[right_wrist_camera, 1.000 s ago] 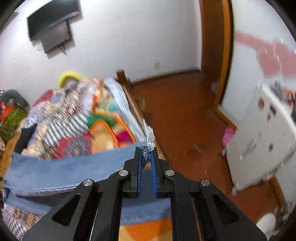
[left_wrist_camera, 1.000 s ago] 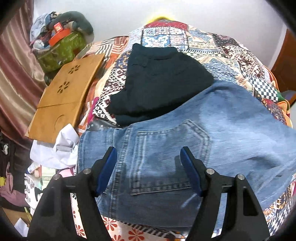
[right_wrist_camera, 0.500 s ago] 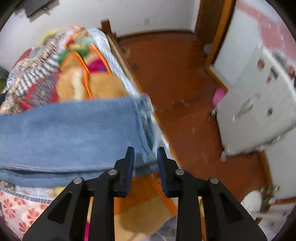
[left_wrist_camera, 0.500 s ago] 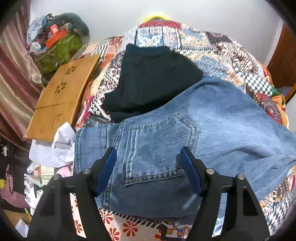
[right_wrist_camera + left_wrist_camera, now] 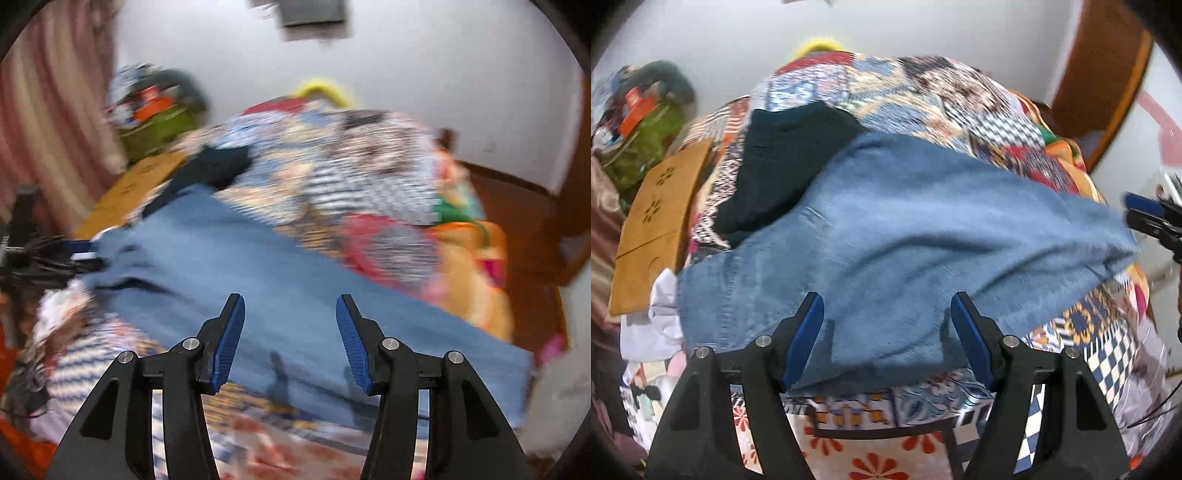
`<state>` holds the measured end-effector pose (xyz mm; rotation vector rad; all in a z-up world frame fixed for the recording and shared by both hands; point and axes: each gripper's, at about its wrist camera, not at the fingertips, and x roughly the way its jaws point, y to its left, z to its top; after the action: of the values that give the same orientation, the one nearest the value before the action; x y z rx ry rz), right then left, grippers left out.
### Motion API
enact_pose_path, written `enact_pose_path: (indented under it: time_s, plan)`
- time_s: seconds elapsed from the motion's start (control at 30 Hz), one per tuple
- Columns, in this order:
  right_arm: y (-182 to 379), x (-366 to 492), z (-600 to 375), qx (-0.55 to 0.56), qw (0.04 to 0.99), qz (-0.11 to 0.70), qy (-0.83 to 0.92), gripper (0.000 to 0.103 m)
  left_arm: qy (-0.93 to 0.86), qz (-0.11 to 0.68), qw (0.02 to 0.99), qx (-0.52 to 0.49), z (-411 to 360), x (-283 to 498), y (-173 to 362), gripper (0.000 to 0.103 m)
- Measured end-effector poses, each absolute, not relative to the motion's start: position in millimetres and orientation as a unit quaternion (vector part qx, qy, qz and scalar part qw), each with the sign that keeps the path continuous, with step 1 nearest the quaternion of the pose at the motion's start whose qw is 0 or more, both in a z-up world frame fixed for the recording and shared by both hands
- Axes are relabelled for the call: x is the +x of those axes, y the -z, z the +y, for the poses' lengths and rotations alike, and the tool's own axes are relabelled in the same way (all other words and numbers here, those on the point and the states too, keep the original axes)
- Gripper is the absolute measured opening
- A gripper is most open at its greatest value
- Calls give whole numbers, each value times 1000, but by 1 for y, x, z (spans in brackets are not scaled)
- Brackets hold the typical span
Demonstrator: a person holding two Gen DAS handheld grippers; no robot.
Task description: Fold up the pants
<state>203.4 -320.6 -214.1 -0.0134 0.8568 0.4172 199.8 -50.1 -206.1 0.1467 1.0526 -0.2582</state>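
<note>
Blue jeans (image 5: 905, 236) lie across a patchwork bedspread (image 5: 923, 96), waist end at the left, leg end at the right. My left gripper (image 5: 888, 332) is open and empty over the near edge of the jeans. My right gripper (image 5: 290, 336) is open and empty above the jeans (image 5: 280, 291) in the blurred right wrist view. The right gripper also shows at the right edge of the left wrist view (image 5: 1148, 218), just past the leg hem.
Folded black pants (image 5: 783, 158) lie behind the jeans. A wooden board (image 5: 653, 225) and white cloth (image 5: 661, 317) sit at the left. A green bag (image 5: 642, 140) with clutter is at the far left. A wooden door (image 5: 1097, 92) stands right.
My right gripper opened and let go of the jeans' leg hem, then swung left to face along the bed. The jeans leg now lies on the bedspread. My left gripper shifted right.
</note>
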Motion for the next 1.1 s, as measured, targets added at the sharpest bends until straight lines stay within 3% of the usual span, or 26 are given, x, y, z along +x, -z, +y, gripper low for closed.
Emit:
enact_pose_path:
  time_s: [0.2, 0.27, 0.3, 0.37, 0.43, 0.47, 0.63, 0.93, 1.07, 1.1]
  plan:
    - [254, 219, -254, -37, 852, 449, -267, 48, 140, 508, 845, 94, -74, 203, 229, 67]
    - [262, 222, -243, -46, 849, 451, -271, 48, 132, 495, 852, 112, -81, 203, 230, 44]
    - [264, 226, -242, -53, 849, 449, -272, 48, 130, 491, 853, 119, -85, 204, 231, 39]
    - [267, 231, -240, -51, 848, 452, -273, 37, 133, 487, 855, 117, -89, 207, 230, 19]
    - [264, 232, -243, -30, 844, 452, -285, 19, 133, 483, 857, 119, -92, 207, 227, 15]
    - [263, 231, -243, -21, 842, 453, -293, 16, 133, 480, 859, 121, -93, 206, 225, 12]
    - [254, 205, -239, -35, 840, 440, -316, 8, 157, 479, 857, 108, -90, 190, 213, 10]
    - [262, 185, -244, -1, 836, 452, -310, 13, 160, 504, 845, 74, -82, 173, 222, 11]
    - [259, 181, -264, 16, 842, 460, -282, 15, 171, 508, 842, 65, -72, 166, 209, 26]
    - [258, 179, -275, 21, 845, 463, -268, 20, 166, 502, 846, 62, -67, 164, 203, 29]
